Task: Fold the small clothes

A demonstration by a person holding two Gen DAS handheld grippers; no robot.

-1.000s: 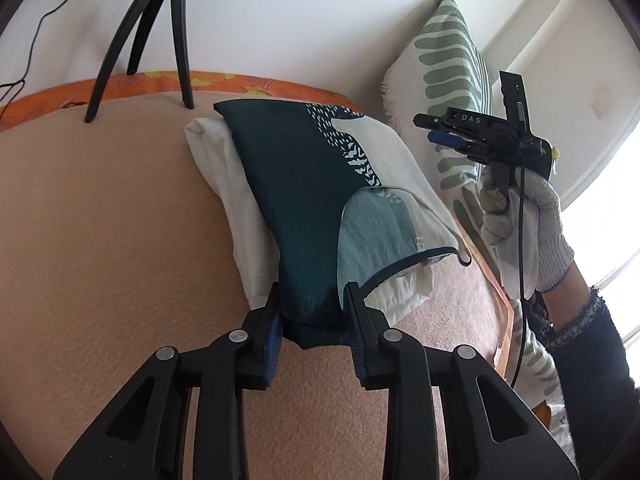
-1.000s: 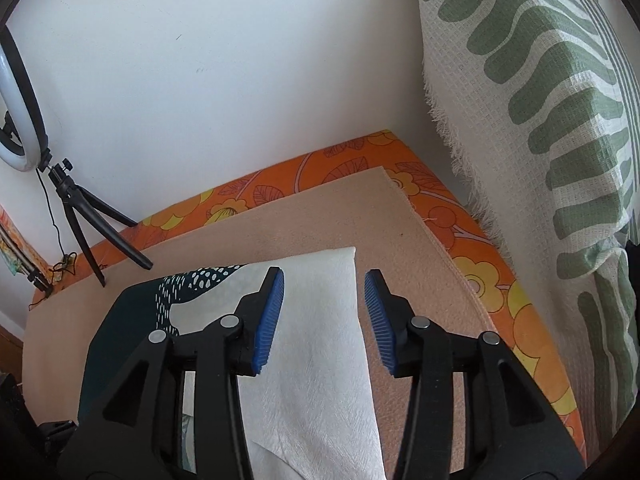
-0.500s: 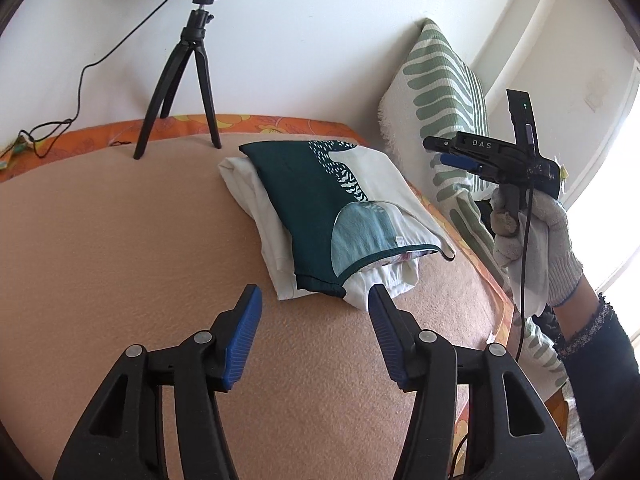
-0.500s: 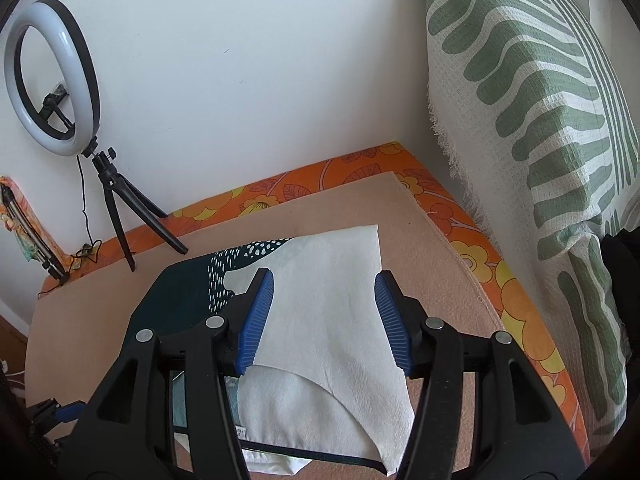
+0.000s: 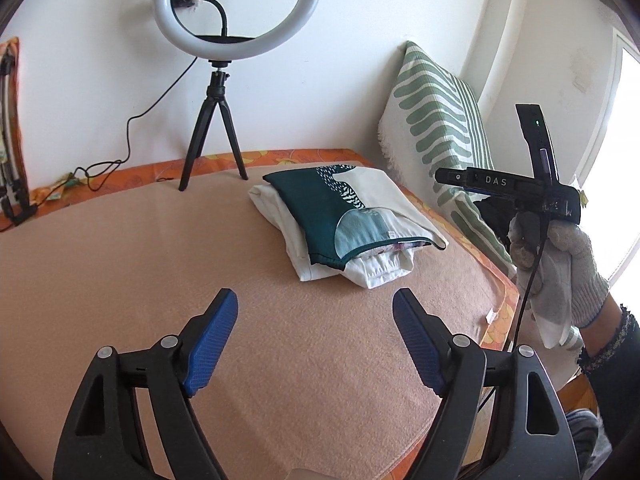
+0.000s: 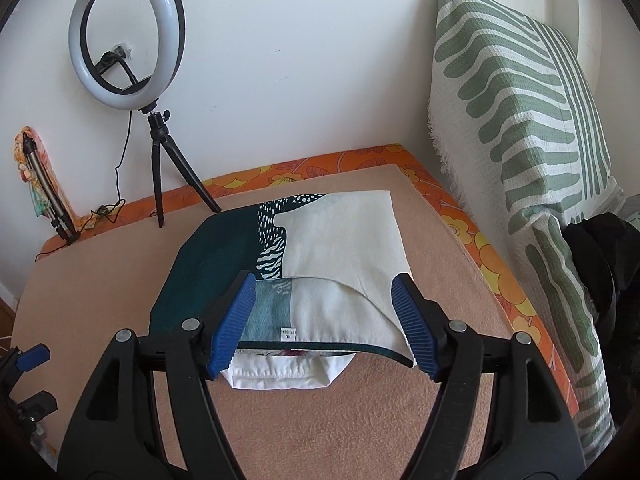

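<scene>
Left tool hangs above the bed w/ both blue fingers spread wide apart, nothing between them, only the peach blanket below. Right tool is likewise wide apart and holds nothing; seen from the right wrist view its fingers frame the near edge of the folded clothes w/o visibly touching the cloth, and whether it is above or level with that edge can't be told.

The folded clothes sit in a neat stack on the blanket, toward the far right part of the bed, near the pillow but apart from it. Top piece is a dark teal and cream printed garment w/ a small white label at the near hem; under it a white garment sticks out at the near edge and along the left side. Stack lies flat, edges roughly squared.

In the left wrist view the right tool shows from the side at far right, held up in a white-gloved hand, a black cable hanging down from it, well apart from the stack.

Ring light on a small black tripod stands at the back of the bed by the wall, to the left of and behind the clothes, not touching them. Orange flowered sheet shows around the blanket's edges. Green-and-white leaf-pattern pillow leans upright against the wall at right.
</scene>
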